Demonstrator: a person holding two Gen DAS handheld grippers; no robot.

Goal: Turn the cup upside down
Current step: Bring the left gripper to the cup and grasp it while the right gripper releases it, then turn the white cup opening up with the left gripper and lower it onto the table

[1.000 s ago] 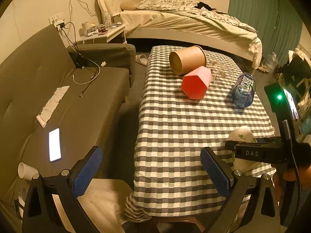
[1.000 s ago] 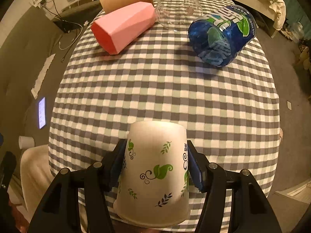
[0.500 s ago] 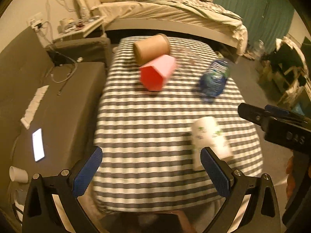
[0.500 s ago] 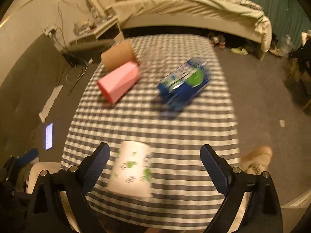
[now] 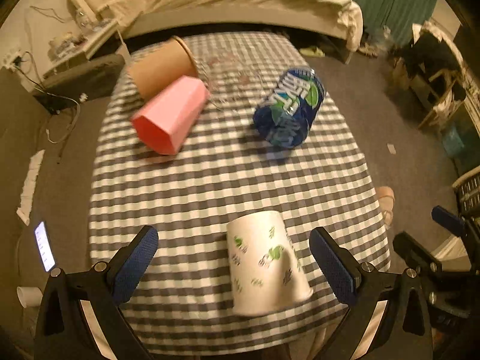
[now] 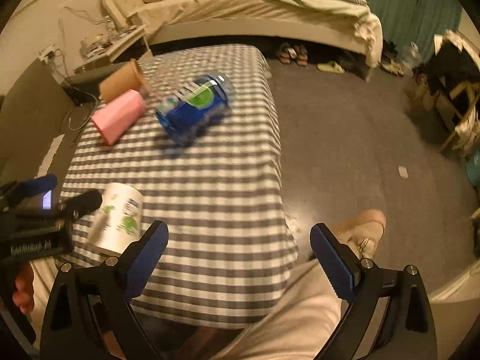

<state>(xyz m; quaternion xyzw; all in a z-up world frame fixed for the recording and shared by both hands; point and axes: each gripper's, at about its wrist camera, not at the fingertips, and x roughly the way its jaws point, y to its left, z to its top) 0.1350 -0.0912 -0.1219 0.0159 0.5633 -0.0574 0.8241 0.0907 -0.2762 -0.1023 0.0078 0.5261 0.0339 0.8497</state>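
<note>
The white leaf-printed cup is standing upside down, rim down, on the checked surface in the lower middle of the left wrist view. Both the left gripper and the right gripper are hanging with jaws wide apart, gripping nothing. A pink cup is lying upper left.

Dim amber light, motion blur, fisheye-warped edges.
</note>
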